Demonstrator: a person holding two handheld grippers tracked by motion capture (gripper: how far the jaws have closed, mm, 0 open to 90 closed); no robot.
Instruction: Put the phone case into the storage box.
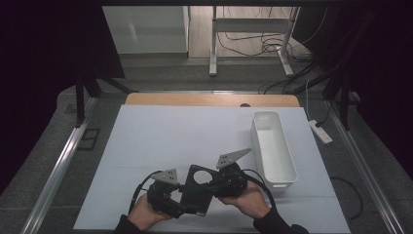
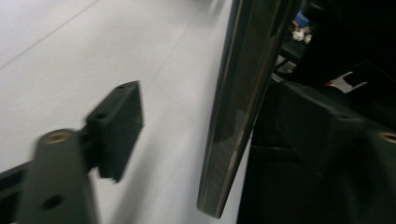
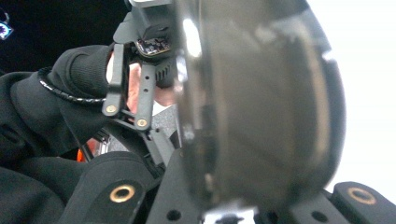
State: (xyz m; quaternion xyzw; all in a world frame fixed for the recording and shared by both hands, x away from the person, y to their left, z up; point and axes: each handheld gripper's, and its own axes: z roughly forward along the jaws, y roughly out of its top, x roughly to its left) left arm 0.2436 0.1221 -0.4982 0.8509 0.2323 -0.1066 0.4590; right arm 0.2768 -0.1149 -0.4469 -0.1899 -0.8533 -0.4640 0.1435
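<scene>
A flat black plate with a round hole (image 1: 197, 187) is held up on edge over the front of the white table, between my two grippers. My right gripper (image 1: 210, 183) is shut on its right side; in the right gripper view the plate (image 3: 261, 107) looms close and blurred between the jaws (image 3: 233, 205). My left gripper (image 1: 187, 204) reaches the plate's lower left. In the left gripper view the plate's thin edge (image 2: 233, 116) stands between the jaws (image 2: 210, 126). The left pad (image 2: 119, 126) is clear of it, so this gripper is open.
A long white bin (image 1: 272, 146) lies empty at the right of the white table sheet (image 1: 170, 131). Beyond the right edge sits a power strip (image 1: 320, 131) with cables. Metal rails run along both sides of the table. The person's left hand and sleeve (image 3: 60, 93) show behind the plate.
</scene>
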